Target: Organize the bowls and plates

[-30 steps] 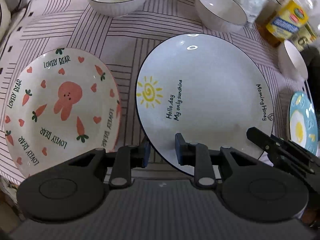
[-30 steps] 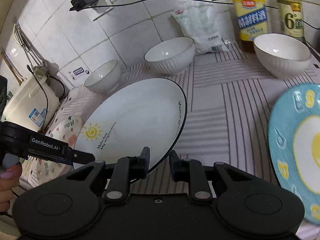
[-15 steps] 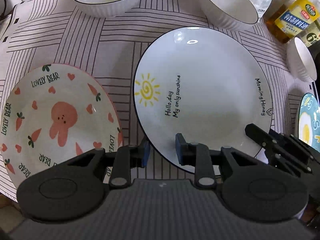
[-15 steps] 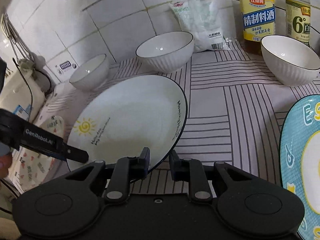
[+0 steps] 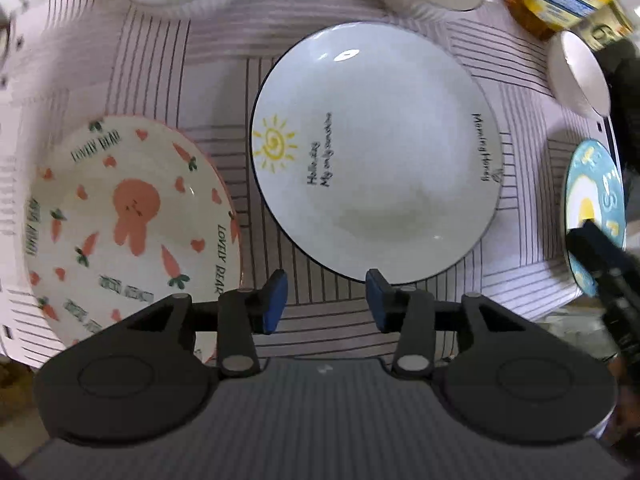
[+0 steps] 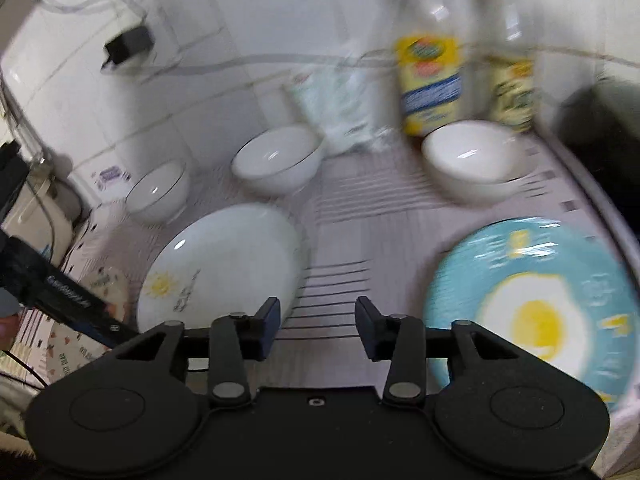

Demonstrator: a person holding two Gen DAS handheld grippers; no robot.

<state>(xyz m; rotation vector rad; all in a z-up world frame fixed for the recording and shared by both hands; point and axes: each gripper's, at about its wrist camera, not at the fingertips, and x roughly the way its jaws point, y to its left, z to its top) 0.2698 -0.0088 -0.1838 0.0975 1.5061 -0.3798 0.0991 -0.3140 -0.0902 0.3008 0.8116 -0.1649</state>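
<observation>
Nothing looks stacked: sun plate [image 5: 376, 152] centre, bear plate [image 5: 128, 220] lower left, egg plate [image 6: 532, 304] and, probably, three bowls separate on worktop [image 5: 216, 80]; both fingers spread, empty.

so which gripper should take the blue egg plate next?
Probably right. The right gripper is open, with the egg plate just beside its fingers. The left gripper, also open, faces the sun plate; the egg plate sits at its view's far edge.

White glossy wall tiles [image 6: 224, 32] rise at the far side, a black plug adapter [image 6: 128, 46] hanging on them; a striped cloth [image 5: 160, 76] covers the counter.
</observation>
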